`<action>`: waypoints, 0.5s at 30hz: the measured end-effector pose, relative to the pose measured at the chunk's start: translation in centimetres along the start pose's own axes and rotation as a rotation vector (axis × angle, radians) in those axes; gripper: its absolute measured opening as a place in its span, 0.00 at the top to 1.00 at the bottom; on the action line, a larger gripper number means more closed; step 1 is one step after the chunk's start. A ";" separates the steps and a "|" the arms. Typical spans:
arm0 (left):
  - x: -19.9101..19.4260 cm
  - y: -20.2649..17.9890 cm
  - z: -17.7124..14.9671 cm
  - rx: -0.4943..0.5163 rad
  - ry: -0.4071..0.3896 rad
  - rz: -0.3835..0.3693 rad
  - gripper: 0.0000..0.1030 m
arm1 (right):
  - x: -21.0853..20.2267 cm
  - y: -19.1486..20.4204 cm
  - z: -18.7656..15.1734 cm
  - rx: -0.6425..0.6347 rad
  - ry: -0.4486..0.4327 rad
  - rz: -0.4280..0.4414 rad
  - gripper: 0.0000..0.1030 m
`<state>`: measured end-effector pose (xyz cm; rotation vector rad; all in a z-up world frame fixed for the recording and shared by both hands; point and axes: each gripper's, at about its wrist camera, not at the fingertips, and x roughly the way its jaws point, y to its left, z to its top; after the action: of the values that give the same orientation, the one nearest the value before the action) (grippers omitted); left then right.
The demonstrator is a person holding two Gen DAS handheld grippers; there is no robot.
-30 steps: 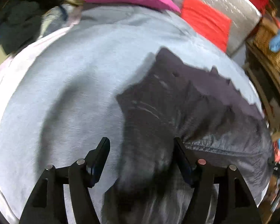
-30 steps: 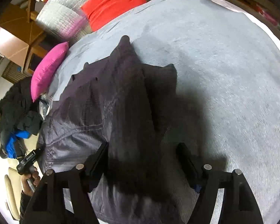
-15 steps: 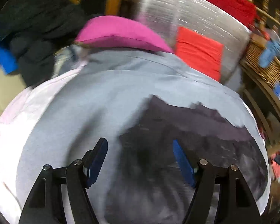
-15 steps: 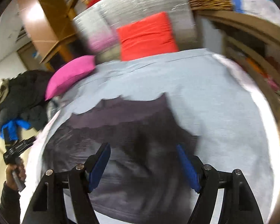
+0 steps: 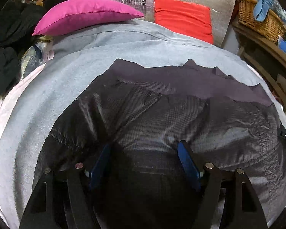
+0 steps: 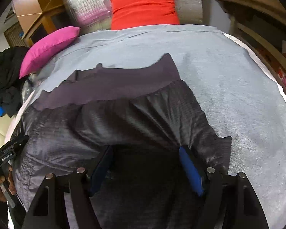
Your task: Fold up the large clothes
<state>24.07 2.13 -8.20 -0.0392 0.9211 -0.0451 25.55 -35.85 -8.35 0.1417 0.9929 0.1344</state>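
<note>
Dark jacket (image 5: 162, 118) spread flat on grey-sheeted bed (image 5: 38, 105), hem toward pillows. Left gripper (image 5: 144, 157) and right gripper (image 6: 145, 159) both above jacket's near part, fingers wide apart, holding nothing. Pink pillow (image 5: 82, 13), red pillow (image 6: 143, 5) at bed's far end.

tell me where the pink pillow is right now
The pink pillow lies at the far left edge of the grey bed cover, left of the red cushion, beyond the dark jacket.
</note>
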 end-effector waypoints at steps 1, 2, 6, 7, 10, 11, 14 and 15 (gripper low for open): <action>0.1 -0.1 -0.3 0.006 -0.002 0.007 0.27 | 0.2 0.0 0.0 -0.002 0.001 -0.010 0.27; 0.2 -0.2 -0.4 0.010 -0.005 0.013 0.27 | 0.5 0.1 -0.1 -0.006 0.000 -0.025 0.27; -1.2 -0.4 -0.3 0.000 0.010 0.051 0.27 | 0.8 0.5 0.1 -0.005 -0.002 -0.060 0.27; -2.1 -0.4 -0.2 -0.014 0.006 0.055 0.27 | 0.4 0.8 0.2 0.004 -0.009 -0.090 0.27; -5.3 -1.0 -0.3 -0.018 -0.076 0.053 0.27 | -2.7 2.7 -0.1 -0.013 -0.106 -0.128 0.25; -6.2 -1.4 -0.4 -0.011 -0.100 0.053 0.27 | -4.1 3.8 -0.5 -0.031 -0.151 -0.128 0.25; -8.2 -3.1 -1.2 -0.009 -0.137 0.027 0.27 | -6.5 7.0 -2.0 -0.073 -0.228 -0.098 0.25; -8.2 -3.4 -1.5 -0.009 -0.140 0.024 0.27 | -6.9 8.1 -2.7 -0.088 -0.245 -0.091 0.25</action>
<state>17.81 -0.86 -2.41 -0.0394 0.7814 -0.0161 19.19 -28.97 -2.67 0.0311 0.7459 0.0746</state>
